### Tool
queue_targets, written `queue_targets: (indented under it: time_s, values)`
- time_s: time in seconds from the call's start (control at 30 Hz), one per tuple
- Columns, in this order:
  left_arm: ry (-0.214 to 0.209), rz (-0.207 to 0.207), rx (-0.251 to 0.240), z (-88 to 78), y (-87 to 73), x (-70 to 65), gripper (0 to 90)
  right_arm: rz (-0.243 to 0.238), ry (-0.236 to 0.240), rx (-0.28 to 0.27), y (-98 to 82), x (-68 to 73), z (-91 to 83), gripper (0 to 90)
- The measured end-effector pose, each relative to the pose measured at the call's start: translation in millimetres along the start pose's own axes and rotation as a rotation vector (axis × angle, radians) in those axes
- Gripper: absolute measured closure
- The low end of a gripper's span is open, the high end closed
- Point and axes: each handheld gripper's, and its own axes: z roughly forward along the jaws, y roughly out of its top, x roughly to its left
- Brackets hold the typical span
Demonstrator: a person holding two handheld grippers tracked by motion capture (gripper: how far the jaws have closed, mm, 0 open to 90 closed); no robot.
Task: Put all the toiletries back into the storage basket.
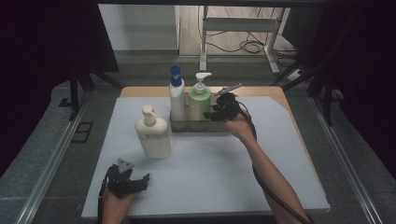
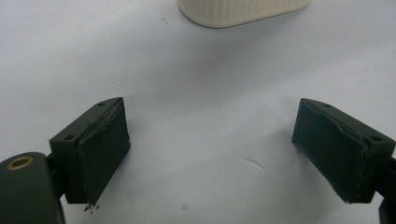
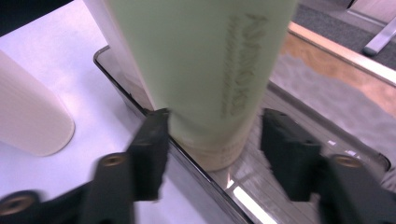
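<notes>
Green pump bottle (image 1: 199, 101) stands upright in the dark tray (image 1: 196, 125) at the far middle of the worktop (image 1: 210, 177), just beside a white bottle with a blue cap (image 1: 176, 95) that shares the tray. The right gripper (image 1: 223, 108) reaches in from the bottle's right side; in the right gripper view its jaws straddle the lower body of the green pump bottle (image 3: 201, 70), 1 jaw at the tray wall and touching or nearly touching the bottle, the other with a visible gap, so they are apart and not yet clamped.

From here, I judge the main risk to be the near jaw catching the rim of the tray (image 3: 196, 163), which could drag the tray or tip the bottle into its neighbour. A grip this low on a tall bottle may also let it lean once lifted.

The left gripper (image 1: 128, 179) hovers low near the front edge, jaws wide apart with nothing between them, close to the cream pump bottle (image 1: 153, 133), whose base (image 2: 243, 11) is cut off at the top of the left gripper view.

Blur softens the right gripper view, the bottle's lettering is unreadable, and the tray's far side is hidden behind the bottles.
</notes>
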Motion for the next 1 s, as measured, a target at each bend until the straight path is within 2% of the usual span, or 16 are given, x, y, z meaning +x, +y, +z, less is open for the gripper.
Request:
queue_targets:
  time_s: [0.13,0.23,0.3,0.6,1.0]
  values:
    - [0.001,0.001,0.001,-0.1,0.0,0.0,10.4,0.011,-0.006,0.036,-3.9,-5.5,0.5,66.9]
    - [0.002,0.001,0.002,-0.1,0.0,0.0,10.4,0.035,-0.030,0.033,-5.9,-9.0,0.3,82.0]
    - [0.001,0.002,0.003,-0.2,0.0,0.1,10.4,0.051,-0.044,0.038,-6.5,-11.4,1.9,88.9]
    - [0.001,0.001,0.002,-0.2,0.0,0.0,10.4,0.098,-0.091,0.055,-7.3,-19.0,18.3,89.5]
    - [0.001,0.001,0.002,-0.2,0.1,0.0,10.4,0.126,-0.090,0.098,-6.0,-19.6,37.2,89.6]
